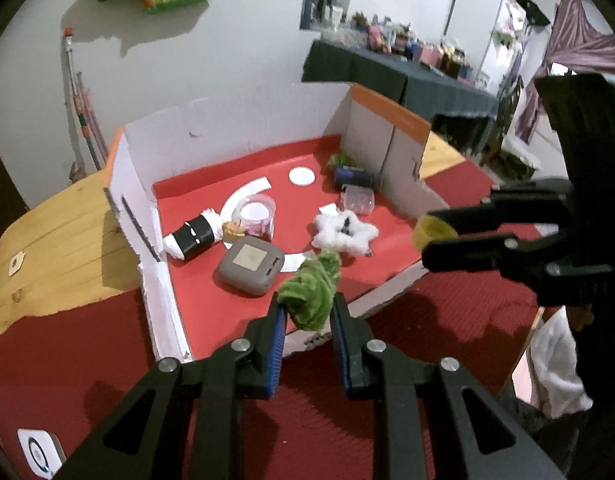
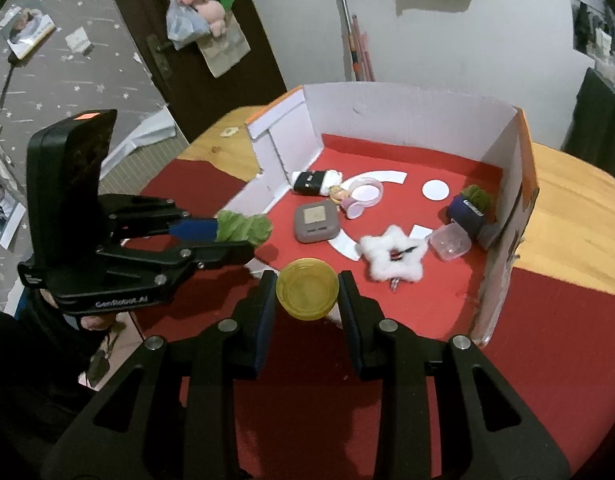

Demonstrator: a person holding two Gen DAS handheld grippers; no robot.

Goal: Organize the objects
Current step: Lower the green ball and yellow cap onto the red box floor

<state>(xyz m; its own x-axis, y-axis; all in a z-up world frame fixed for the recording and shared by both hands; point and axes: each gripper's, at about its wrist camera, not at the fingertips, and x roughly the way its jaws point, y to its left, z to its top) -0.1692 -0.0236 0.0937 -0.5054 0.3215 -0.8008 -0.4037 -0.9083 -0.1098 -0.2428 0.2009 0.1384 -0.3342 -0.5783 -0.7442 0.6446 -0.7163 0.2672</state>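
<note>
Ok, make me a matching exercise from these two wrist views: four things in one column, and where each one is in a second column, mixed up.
Things:
1. green fuzzy piece
2. yellow round lid
3. grey square case
4. white fluffy star

Places:
A. lying in the box, between the grey case and the clear plastic container
B. clamped in the left claw
C. lying in the box near the doll
D. clamped in the right claw

Pairs: 1-B, 2-D, 3-C, 4-A
</note>
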